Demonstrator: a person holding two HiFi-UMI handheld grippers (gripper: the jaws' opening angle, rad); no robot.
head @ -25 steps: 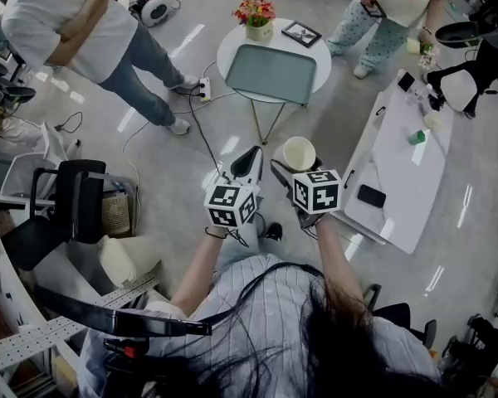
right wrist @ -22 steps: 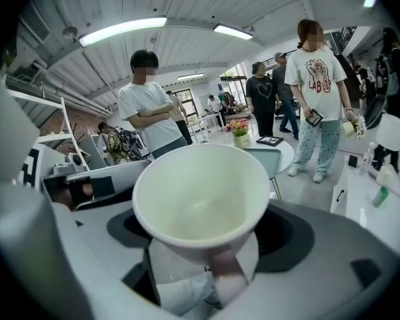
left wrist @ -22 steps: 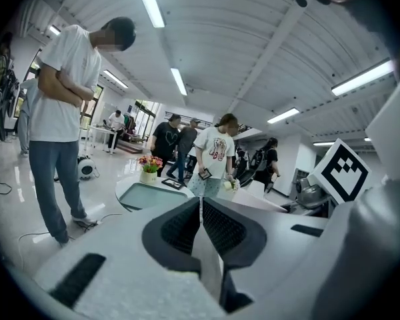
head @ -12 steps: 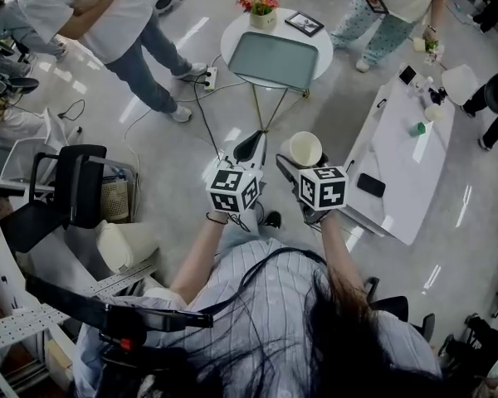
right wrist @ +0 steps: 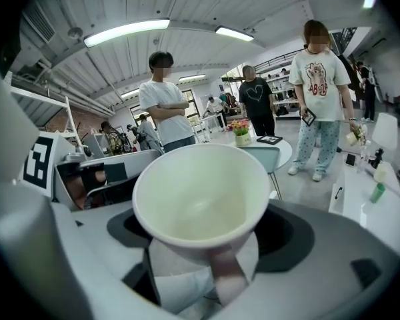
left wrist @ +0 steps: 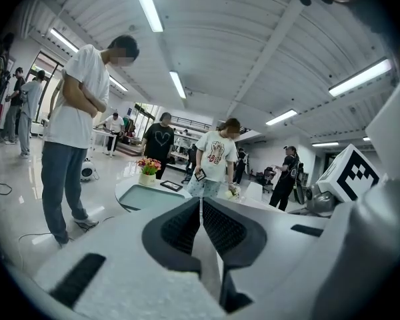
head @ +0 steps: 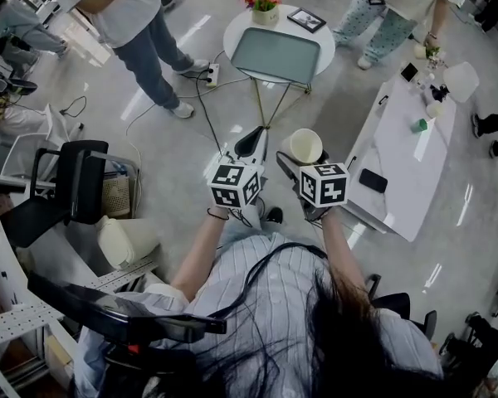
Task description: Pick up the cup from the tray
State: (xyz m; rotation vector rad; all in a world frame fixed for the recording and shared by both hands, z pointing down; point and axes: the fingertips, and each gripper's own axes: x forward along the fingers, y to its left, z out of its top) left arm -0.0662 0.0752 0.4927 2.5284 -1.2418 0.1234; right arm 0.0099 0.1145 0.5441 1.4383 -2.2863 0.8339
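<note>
Since a second ago the tray (head: pixel 275 55) has drifted up-frame; the cup (head: pixel 303 146) has barely shifted.

Head view: cup clear of tray, carried in right gripper (head: pixel 297 162).

Left gripper view: left gripper (left wrist: pixel 200 229) closed, empty.

Right gripper view: jaws clamped on the cup's lower body.

Pickup judged complete; next move calls for a steady, upright hold.

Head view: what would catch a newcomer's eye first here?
The pale cup stands out, clamped in the right hand-held gripper in mid-air over the floor, well short of the empty green tray on the round table ahead. Beside it, the left hand-held gripper is shut on nothing. Bystanders stand around the table.
</note>
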